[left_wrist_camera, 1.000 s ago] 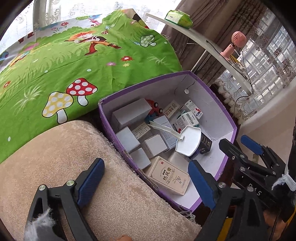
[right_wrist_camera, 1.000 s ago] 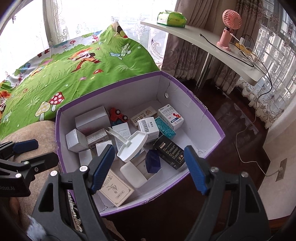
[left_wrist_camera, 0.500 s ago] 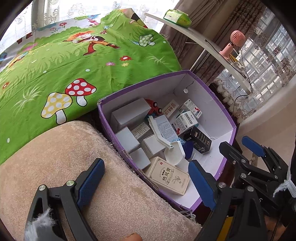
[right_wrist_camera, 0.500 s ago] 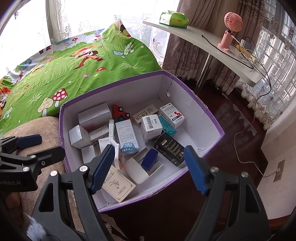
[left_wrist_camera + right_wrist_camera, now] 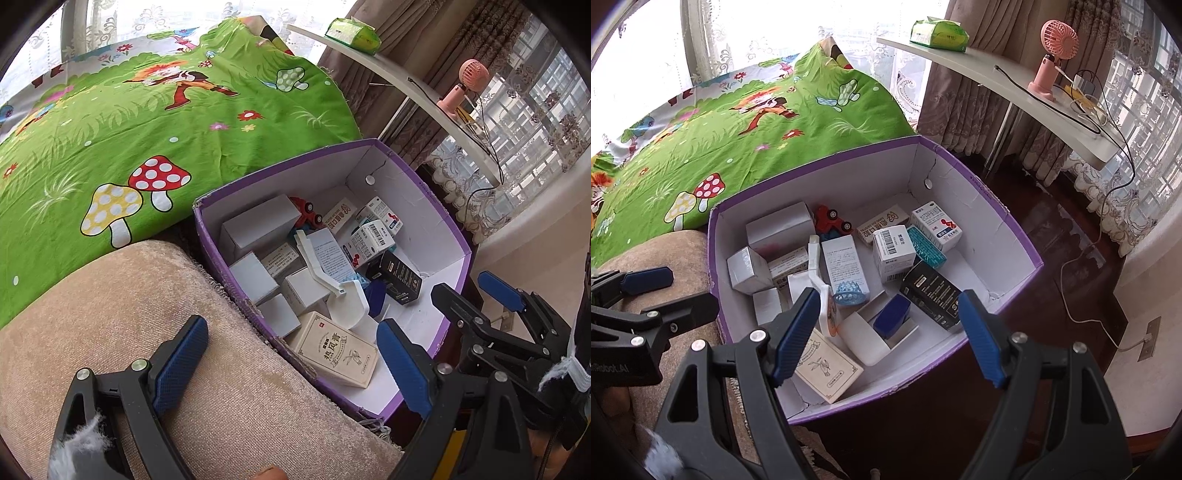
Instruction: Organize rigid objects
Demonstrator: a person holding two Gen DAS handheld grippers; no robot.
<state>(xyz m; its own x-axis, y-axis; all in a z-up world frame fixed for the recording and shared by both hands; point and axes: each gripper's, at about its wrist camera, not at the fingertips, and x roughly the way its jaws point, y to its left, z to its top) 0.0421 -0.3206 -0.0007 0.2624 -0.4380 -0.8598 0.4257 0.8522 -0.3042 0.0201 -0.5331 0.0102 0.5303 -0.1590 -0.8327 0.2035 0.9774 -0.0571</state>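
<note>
A purple box [image 5: 460, 236] [image 5: 1015, 236] with white inside holds several small cartons, a red toy car [image 5: 831, 220], a black carton [image 5: 931, 290], a beige carton [image 5: 338, 349] and a white long-handled scoop [image 5: 332, 286] [image 5: 820, 280] lying among them. My left gripper [image 5: 291, 360] is open and empty above the beige cushion and the box's near corner. My right gripper [image 5: 886, 332] is open and empty above the box's near edge.
A beige cushion [image 5: 166, 332] lies left of the box. A green mushroom-print bedspread [image 5: 129, 129] is behind. A white shelf [image 5: 1015, 85] carries a pink fan [image 5: 1052, 59], cables and a green tissue pack [image 5: 938, 35]. Dark wood floor [image 5: 1052, 240] lies to the right.
The white scoop fell from mid-air and came to rest on its side among the cartons. Both grippers stayed open and drew back slightly.
</note>
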